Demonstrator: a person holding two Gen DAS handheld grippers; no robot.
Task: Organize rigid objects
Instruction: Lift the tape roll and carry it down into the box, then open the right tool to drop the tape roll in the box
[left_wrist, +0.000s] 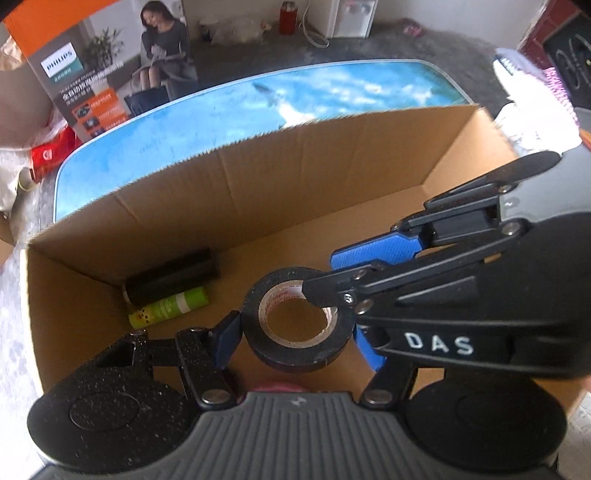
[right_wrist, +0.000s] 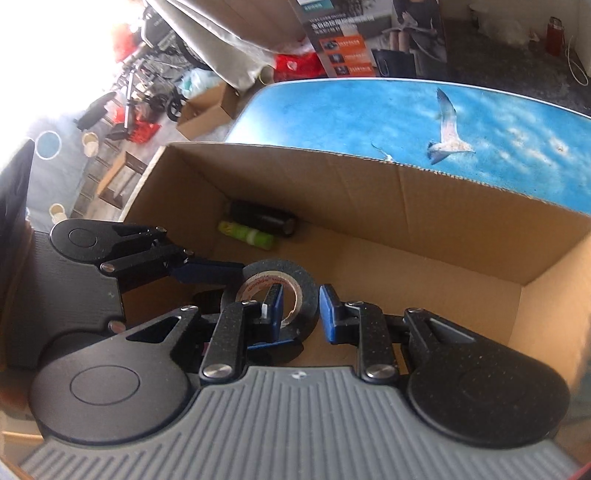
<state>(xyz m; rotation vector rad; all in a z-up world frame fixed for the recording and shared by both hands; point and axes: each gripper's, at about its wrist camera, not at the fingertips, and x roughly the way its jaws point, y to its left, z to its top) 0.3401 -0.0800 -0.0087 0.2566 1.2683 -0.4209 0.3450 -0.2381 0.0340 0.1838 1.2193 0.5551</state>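
Tape roll (left_wrist: 297, 325) over open box (left_wrist: 258, 177) — left tool (left_wrist: 295, 332) clamps outer rim, right tool (right_wrist: 301, 308) pinches wall through hole, steadying drop. Black tube (left_wrist: 171, 275), green stick (left_wrist: 168, 306) in far-left corner.

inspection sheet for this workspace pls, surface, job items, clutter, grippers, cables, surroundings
surface: blue sky-print tabletop with gull pictures, bearing an open cardboard box.
job's things: black tape roll held over the box; black cylinder and green tube lie in the box's corner.
clutter: printed carton and red packet beyond the table's edge.
grippers: left gripper clamps the roll's outer sides; right gripper pinches the roll's wall, one finger through its hole.
cables: white cord on the floor.
surroundings: red bottle, white appliance, wheeled frame.
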